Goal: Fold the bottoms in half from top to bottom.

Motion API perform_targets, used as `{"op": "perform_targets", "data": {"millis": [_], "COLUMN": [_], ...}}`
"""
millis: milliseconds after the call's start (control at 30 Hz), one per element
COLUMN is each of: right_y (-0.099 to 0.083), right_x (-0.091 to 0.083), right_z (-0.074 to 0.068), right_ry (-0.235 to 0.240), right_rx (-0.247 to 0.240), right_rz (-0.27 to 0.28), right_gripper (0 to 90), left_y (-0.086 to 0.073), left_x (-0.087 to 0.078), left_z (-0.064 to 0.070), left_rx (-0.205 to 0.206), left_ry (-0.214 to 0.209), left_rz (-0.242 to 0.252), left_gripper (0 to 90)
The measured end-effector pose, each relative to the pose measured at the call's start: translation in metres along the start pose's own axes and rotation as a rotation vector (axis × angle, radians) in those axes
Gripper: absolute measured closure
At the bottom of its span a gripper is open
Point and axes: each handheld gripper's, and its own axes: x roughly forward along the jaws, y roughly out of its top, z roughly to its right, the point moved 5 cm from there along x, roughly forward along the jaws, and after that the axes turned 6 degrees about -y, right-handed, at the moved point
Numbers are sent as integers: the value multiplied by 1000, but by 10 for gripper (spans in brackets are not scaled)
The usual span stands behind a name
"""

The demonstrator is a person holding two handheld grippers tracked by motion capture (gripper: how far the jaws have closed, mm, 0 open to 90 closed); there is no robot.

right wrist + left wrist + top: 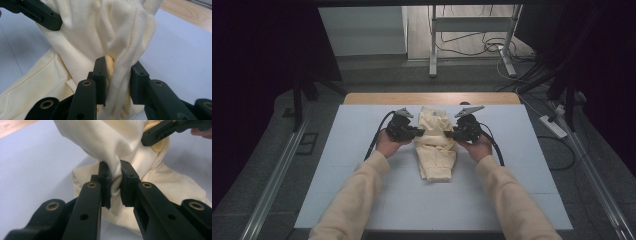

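Both of mine are on the cream garment [435, 145], which sits mid-table on the white sheet [362, 150], bunched into a narrow heap running from the far edge toward me. Left gripper [412, 132] comes in from the garment's left side, right gripper [453, 133] from its right, the two facing each other across the cloth at about the same height on the heap. In the left gripper view my left gripper [115, 185] has its jaws pinched onto a gathered fold of the garment [105, 142], fabric squeezed between the pads and rising out above them; the other gripper's black jaw [160, 132] shows at upper right, against the same cloth. In the right gripper view my right gripper [117, 80] is clamped on a thick bundle of folds of the garment [112, 32], jaws held a bit apart by the cloth's bulk, a ribbed knit cuff or hem [147, 5] at the top of the raised part. Lower part of the garment lies flat on the sheet [180, 45]. Wooden table edge [432, 98] visible past the sheet's far side. My sleeves [357, 195] are a similar cream colour.
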Motion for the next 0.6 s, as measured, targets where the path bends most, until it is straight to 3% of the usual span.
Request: {"op": "perform_targets", "data": {"millis": [600], "right_y": [-11], "right_x": [-3], "right_z": [-7], "right_ry": [16], "right_rx": [-3], "right_rz": [0], "right_gripper": [695], "left_y": [-11], "left_x": [2], "left_z": [8], "left_rx": [11], "left_ry": [-17], "left_rz": [-4], "left_gripper": [776]}}
